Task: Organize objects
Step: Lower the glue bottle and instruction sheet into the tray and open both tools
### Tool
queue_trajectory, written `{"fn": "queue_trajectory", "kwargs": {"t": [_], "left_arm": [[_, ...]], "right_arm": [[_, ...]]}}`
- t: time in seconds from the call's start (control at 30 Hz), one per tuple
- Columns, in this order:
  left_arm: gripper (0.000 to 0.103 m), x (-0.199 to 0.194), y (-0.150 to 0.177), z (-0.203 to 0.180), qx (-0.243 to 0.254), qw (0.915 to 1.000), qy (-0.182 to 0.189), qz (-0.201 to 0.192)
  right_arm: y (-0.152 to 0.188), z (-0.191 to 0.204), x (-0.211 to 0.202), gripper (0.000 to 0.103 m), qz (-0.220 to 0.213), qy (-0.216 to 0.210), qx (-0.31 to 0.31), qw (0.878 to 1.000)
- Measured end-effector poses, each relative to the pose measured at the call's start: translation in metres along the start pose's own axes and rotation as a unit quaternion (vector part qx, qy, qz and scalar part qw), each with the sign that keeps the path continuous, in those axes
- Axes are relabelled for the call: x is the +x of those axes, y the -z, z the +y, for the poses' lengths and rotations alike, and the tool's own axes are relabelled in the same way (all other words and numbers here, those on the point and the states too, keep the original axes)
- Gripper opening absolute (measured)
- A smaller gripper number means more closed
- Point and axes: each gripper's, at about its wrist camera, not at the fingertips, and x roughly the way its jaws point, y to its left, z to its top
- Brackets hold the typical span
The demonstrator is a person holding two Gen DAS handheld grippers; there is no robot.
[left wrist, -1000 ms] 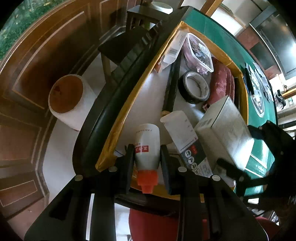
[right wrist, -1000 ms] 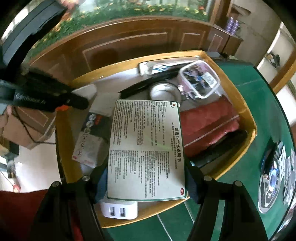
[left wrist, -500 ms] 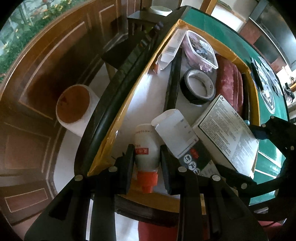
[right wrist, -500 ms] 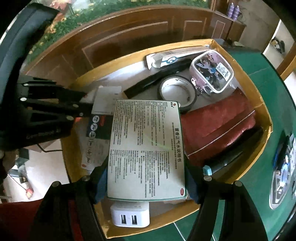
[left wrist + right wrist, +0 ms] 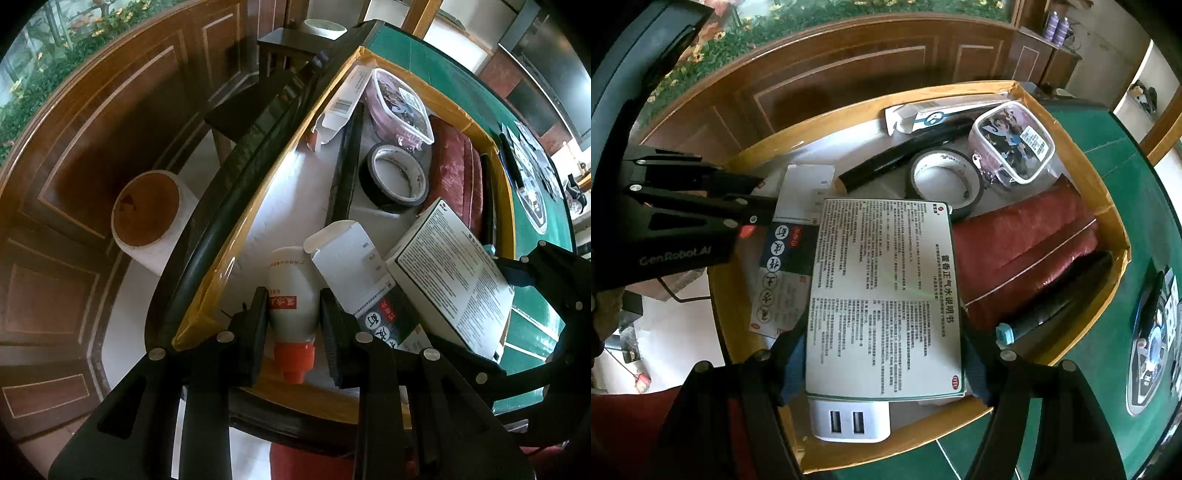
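Observation:
A yellow-walled cardboard box (image 5: 236,236) (image 5: 1082,173) sits on a green table. My left gripper (image 5: 293,317) is shut on a white bottle with an orange cap (image 5: 291,291), held low in the box's near corner. My right gripper (image 5: 886,354) is shut on a white printed medicine box (image 5: 886,291) (image 5: 450,269), held over the box's near side. The left gripper (image 5: 701,206) shows in the right wrist view at the left.
In the box lie a black tape roll (image 5: 942,181), a black stick (image 5: 905,155), a clear lidded container (image 5: 1012,144), a red pouch (image 5: 1027,240), an open white carton (image 5: 351,258), a white USB charger (image 5: 849,421). A white stool (image 5: 147,218) stands on the floor.
Both grippers have moved further in over the box and lower, still holding their objects. The medicine box now tilts flatter above the box's contents.

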Motion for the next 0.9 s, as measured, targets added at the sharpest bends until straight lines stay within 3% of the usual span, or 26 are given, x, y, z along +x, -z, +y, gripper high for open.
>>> {"fn": "queue_trajectory", "kwargs": {"t": [0.17, 0.27, 0.53, 0.57, 0.6, 0.73, 0.8, 0.9], "left_arm": [[0.027, -0.001, 0.0, 0.0, -0.004, 1.0, 0.002, -0.001], [0.028, -0.002, 0.0, 0.0, -0.006, 1.0, 0.006, -0.001], [0.04, -0.006, 0.002, -0.004, -0.014, 0.9999, 0.004, -0.003], [0.043, -0.008, 0.003, -0.006, -0.015, 0.9999, 0.001, -0.006], [0.053, -0.01, 0.003, -0.006, -0.016, 0.9998, -0.004, -0.01], [0.064, -0.023, 0.01, -0.012, -0.025, 0.9991, -0.005, -0.033], [0.076, -0.031, 0.014, -0.016, -0.03, 0.9985, -0.014, -0.043], [0.077, -0.041, 0.02, -0.02, -0.03, 0.9972, -0.039, -0.057]], "right_arm": [[0.0, 0.001, 0.001, 0.073, 0.002, 0.001, 0.001, 1.0], [0.0, 0.001, -0.001, 0.079, 0.0, 0.0, 0.008, 1.0], [0.002, -0.001, -0.012, 0.08, -0.007, 0.004, 0.027, 1.0], [0.002, -0.002, -0.013, 0.081, -0.01, 0.005, 0.029, 1.0], [0.003, -0.003, -0.018, 0.082, -0.015, 0.007, 0.032, 0.999], [0.005, -0.009, -0.034, 0.086, -0.035, 0.009, 0.036, 0.999], [0.01, -0.015, -0.043, 0.089, -0.043, 0.011, 0.038, 0.998], [0.019, -0.021, -0.053, 0.102, -0.054, 0.007, 0.047, 0.997]]}}
